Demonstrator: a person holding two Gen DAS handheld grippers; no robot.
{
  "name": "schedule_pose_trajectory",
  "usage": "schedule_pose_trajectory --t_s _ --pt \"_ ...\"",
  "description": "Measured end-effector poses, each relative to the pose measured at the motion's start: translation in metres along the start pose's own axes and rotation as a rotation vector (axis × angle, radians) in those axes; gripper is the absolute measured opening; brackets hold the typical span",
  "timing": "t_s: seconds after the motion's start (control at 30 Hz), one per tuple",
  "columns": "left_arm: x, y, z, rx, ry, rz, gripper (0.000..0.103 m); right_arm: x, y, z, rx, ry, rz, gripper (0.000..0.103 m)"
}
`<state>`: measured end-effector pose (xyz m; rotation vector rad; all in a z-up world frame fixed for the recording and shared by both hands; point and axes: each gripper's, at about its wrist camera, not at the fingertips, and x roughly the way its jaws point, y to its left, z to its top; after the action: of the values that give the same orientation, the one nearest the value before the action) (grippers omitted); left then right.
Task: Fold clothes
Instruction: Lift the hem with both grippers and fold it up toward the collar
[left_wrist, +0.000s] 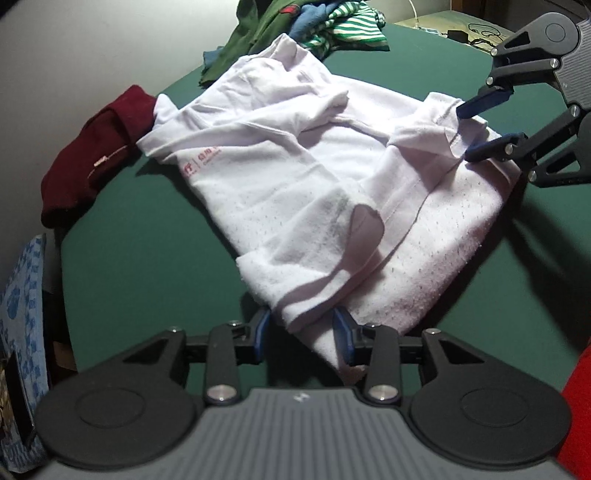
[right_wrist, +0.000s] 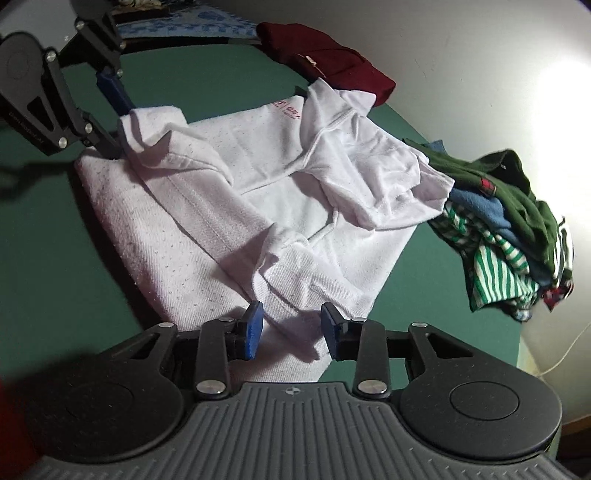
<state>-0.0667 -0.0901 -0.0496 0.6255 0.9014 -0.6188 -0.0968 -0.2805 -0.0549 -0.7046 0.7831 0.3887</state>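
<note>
A white shirt (left_wrist: 295, 177) is seen spread in a loose, rumpled fold across the green counter (left_wrist: 147, 240). At its near corner the left gripper (left_wrist: 303, 338) is found with jaws parted partway; cloth lies between the blue pads (left_wrist: 260, 336), but it is not pinched. On the opposite corner the right gripper (right_wrist: 291, 328) is held the same way, jaws part open, with the hem lying slack between them and nothing gripped. A small red print (right_wrist: 286, 109) can be made out near the shirt's far edge. A dark red garment (left_wrist: 85, 162) is laid just beside the shirt, touching its collar end. A heap of green, blue and striped clothes (right_wrist: 517, 221) is piled at the shirt's other end.
</note>
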Motion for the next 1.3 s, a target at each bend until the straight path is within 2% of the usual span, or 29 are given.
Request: schedule_pose_trajectory --t_s 0.07,0.1,0.13,0.17,0.2,0.23,0.4,0.47,0.5,0.6,0.63,0.67,0.77,0.9,0.97,1.0,1.17,1.3 --pt "0.004 0.002 0.006 -0.008 -0.011 0.012 0.030 0.005 0.008 0.001 -0.047 0.002 -0.025 0.037" --pt "0.005 0.004 0.010 -0.013 -0.018 0.015 0.026 0.008 0.009 0.002 -0.052 0.004 -0.022 0.033" --pt "0.005 0.007 0.014 -0.017 -0.026 0.014 0.022 0.011 0.008 0.003 -0.048 0.006 -0.015 0.023" --pt "0.004 0.009 0.018 -0.020 -0.037 0.011 0.022 0.013 0.006 0.005 -0.034 0.009 -0.009 0.016" --pt "0.002 0.013 0.021 -0.024 -0.047 0.008 0.022 0.013 0.002 0.008 -0.013 0.009 -0.007 0.003" --pt "0.000 0.016 0.025 -0.027 -0.056 0.005 0.022 0.014 -0.002 0.010 0.008 0.009 -0.007 0.001" --pt "0.007 0.030 0.043 -0.053 -0.072 0.021 0.022 0.022 -0.028 0.024 0.100 -0.019 -0.044 0.000" --pt "0.015 0.033 0.047 -0.072 -0.055 0.035 0.022 0.020 -0.036 0.028 0.117 -0.025 -0.014 0.002" --pt "0.017 0.035 0.048 -0.085 -0.054 0.033 0.022 0.018 -0.039 0.029 0.117 -0.029 0.011 0.008" --pt "0.019 0.034 0.048 -0.121 -0.051 0.031 0.023 0.005 -0.024 0.023 0.025 -0.044 0.087 0.043" --pt "0.019 0.033 0.047 -0.122 -0.053 0.035 0.023 0.002 -0.016 0.020 -0.019 -0.046 0.108 0.045" --pt "0.020 0.032 0.047 -0.122 -0.052 0.040 0.024 0.000 -0.009 0.016 -0.069 -0.049 0.123 0.045" --pt "0.024 0.032 0.047 -0.140 -0.035 0.052 0.025 0.008 -0.002 0.009 -0.108 -0.052 0.115 0.036" --pt "0.030 0.037 0.048 -0.183 -0.015 0.061 0.025 0.024 -0.009 0.008 -0.102 -0.045 0.143 0.032" --pt "0.033 0.042 0.051 -0.207 -0.013 0.063 0.025 0.024 -0.014 0.011 -0.110 -0.052 0.169 0.014" --pt "0.034 0.045 0.053 -0.220 -0.013 0.064 0.025 0.025 -0.020 0.013 -0.097 -0.060 0.169 0.009" --pt "0.044 0.062 0.068 -0.260 -0.018 0.090 0.023 0.037 -0.057 0.030 -0.031 -0.089 0.138 0.007" --pt "0.060 0.077 0.085 -0.289 -0.011 0.100 0.023 0.063 -0.077 0.045 -0.008 -0.082 0.124 0.008"
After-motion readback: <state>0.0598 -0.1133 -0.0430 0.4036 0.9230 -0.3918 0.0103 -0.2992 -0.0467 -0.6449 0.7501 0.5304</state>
